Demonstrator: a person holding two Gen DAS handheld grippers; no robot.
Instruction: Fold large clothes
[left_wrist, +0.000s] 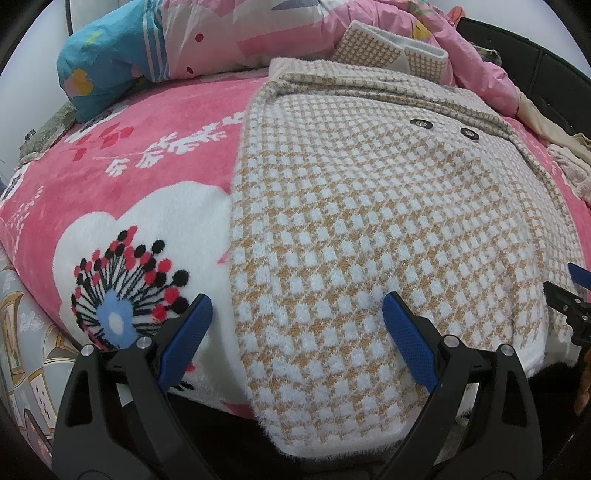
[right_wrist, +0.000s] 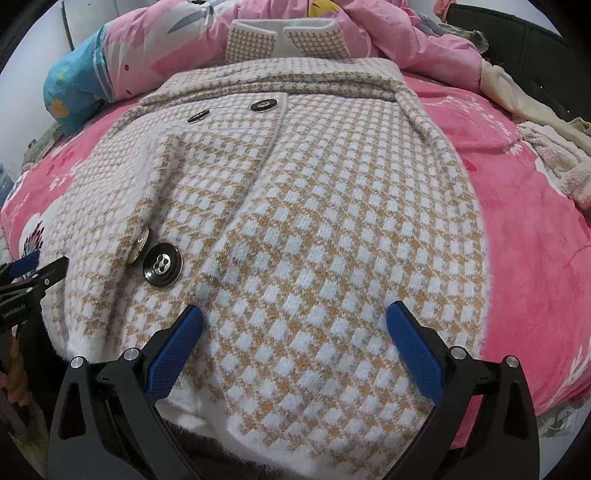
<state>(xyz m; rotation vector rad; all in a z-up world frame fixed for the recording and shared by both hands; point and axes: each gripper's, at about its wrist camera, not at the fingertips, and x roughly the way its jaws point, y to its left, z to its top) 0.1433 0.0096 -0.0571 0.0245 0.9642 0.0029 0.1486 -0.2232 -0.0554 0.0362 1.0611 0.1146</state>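
Both grippers poised at the coat's near hem, nothing gripped

Checked coat (right_wrist: 314, 206) lies flat, filling centre frame on the pink blanket (left_wrist: 122, 184), sides apparently folded in (narrowed for a lengthwise fold?); left gripper (left_wrist: 297, 317) and right gripper (right_wrist: 295, 328) hover with jaws wide, straddling the lower edge, likely to pinch it

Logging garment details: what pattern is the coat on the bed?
The coat has a tan-and-white houndstooth check with dark buttons, clearest in the right wrist view.
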